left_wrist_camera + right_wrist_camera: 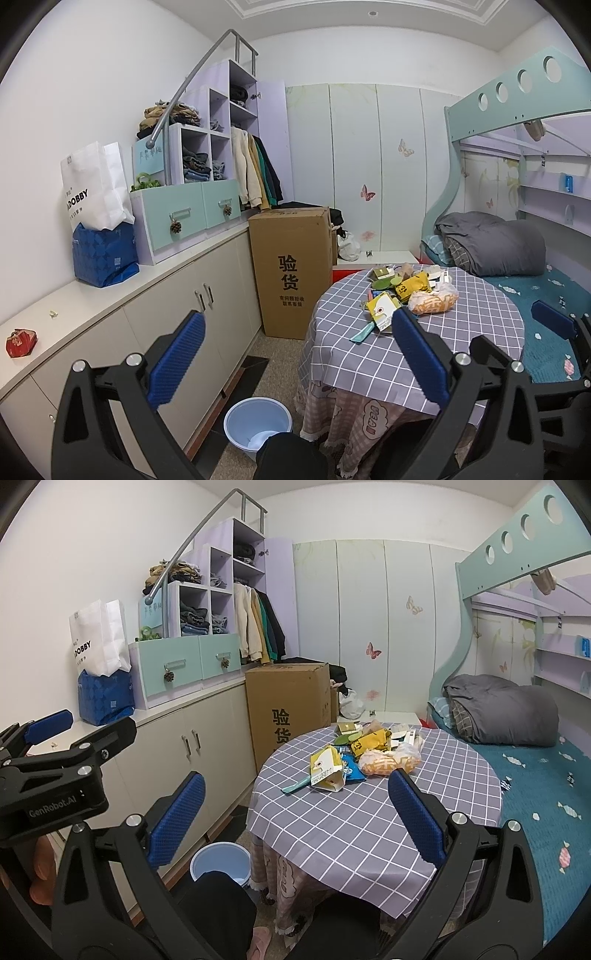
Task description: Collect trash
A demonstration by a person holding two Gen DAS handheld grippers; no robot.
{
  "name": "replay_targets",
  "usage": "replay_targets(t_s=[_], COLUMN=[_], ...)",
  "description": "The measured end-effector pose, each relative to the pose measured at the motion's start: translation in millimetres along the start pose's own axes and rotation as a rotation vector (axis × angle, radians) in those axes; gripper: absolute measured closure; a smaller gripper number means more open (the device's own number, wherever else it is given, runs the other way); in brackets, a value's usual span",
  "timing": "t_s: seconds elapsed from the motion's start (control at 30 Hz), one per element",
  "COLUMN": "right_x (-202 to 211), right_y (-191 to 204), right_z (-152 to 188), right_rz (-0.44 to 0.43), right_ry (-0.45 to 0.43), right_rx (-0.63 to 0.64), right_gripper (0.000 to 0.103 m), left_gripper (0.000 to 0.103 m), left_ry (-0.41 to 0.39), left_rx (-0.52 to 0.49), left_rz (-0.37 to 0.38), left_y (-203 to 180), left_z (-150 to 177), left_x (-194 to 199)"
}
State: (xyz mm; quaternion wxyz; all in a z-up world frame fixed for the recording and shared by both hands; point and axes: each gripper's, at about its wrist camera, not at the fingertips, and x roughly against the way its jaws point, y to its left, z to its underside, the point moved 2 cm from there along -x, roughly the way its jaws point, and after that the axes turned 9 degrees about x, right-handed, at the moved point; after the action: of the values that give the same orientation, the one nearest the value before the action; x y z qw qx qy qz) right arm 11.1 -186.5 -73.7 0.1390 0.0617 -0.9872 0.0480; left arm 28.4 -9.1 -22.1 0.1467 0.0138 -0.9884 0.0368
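Currently both claws are held apart and empty, above the near edge of the round bench. The left claw [299,365] is seen with its blue pads spread wide; the right claw [295,819] likewise, nothing between the pads in either view.

The trash pile [364,753] lies on the checked tablecloth of the bench [369,830], toward the far side of the top, in the centre of the right wrist view and right of centre in the left wrist view [410,291]. Identified in it: a yellow carton [327,771], a blue wrapper [351,771] touching it, an orange-printed plastic bag [384,760] and a teal strip [295,785] at the pile's near left edge. The carton's long axis runs roughly from near right to far left in the right wrist view.

The pale blue bin [256,424] stands on the floor at lower centre, just beside the bench's left skirt, apart from both claws.

Judgement: no item has yet been collected. The pile lies straight ahead of the right claw and ahead-right of the left claw; which is nearer cannot be told with confidence. The bin lies on the left claw's side.
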Motion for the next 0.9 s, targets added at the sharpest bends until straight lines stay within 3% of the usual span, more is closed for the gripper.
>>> replay_targets(t_s=[0.23, 0.47, 0.63, 0.9], right_x=[-19, -73, -114, -173], right_y=[-17, -45, -67, -81], right_z=[11, 36, 57, 62], right_rz=[-0.017, -0.017, 0.000, 0.011], right_ry=[0.052, 0.170, 0.266, 0.344], right_rx=[-0.073, -0.159, -0.240, -0.272], right_gripper=[0.006, 0.006, 0.006, 0.006], left_gripper=[0.004, 0.004, 0.004, 0.004], left_ry=[0.054, 0.220, 0.337, 0.460], left_rx=[-0.017, -0.019, -0.040, -0.031], left_rz=[-0.023, -0.009, 0.046, 0.072], left_y=[0, -4, -14, -28], left_z=[11, 40, 62, 73], left_x=[-24, -98, -148, -218])
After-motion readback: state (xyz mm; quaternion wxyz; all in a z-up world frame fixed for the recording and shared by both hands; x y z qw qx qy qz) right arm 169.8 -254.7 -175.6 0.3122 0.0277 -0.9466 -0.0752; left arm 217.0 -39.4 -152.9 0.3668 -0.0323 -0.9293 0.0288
